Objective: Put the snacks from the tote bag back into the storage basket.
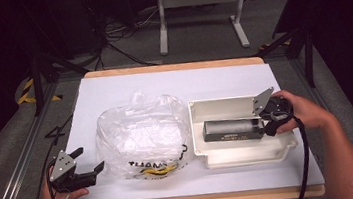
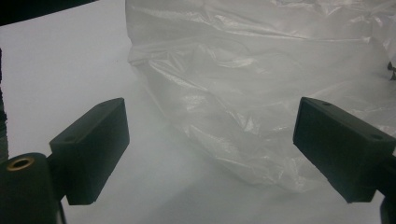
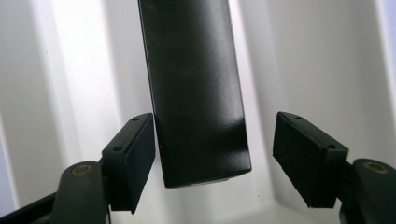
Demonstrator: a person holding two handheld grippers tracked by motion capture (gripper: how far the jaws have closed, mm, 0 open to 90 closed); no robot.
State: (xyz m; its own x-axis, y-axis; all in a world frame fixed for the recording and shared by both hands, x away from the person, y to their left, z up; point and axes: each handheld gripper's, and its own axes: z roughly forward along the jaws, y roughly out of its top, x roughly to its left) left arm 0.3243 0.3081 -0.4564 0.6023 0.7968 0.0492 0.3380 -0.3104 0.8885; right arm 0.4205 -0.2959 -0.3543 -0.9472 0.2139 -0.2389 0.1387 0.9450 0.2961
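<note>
White paper covers the counter in the high view. A crumpled clear plastic bag with dark and yellow print lies left of centre, and a cream tray sits to its right. A long black box lies inside the tray. The right claw is at the box's right end, held by a hand coming in from the lower right. The left claw rests low near the front left corner, jaws apart, pointing at the bag.

In the left gripper view, the left claw stands wide apart and holds nothing. The bag lies just ahead of it, its nearest folds between and beyond the jaws.

In the right gripper view, the right claw straddles the end of the box. The left jaw is touching or nearly touching the box's side, and a clear gap remains at the right jaw. So the claw is apart, not clamped.

The step looks like a grasp of the box. It would go best with the claw centred on the box first, so that both jaws meet its flat sides squarely and it does not twist against the tray wall.
</note>
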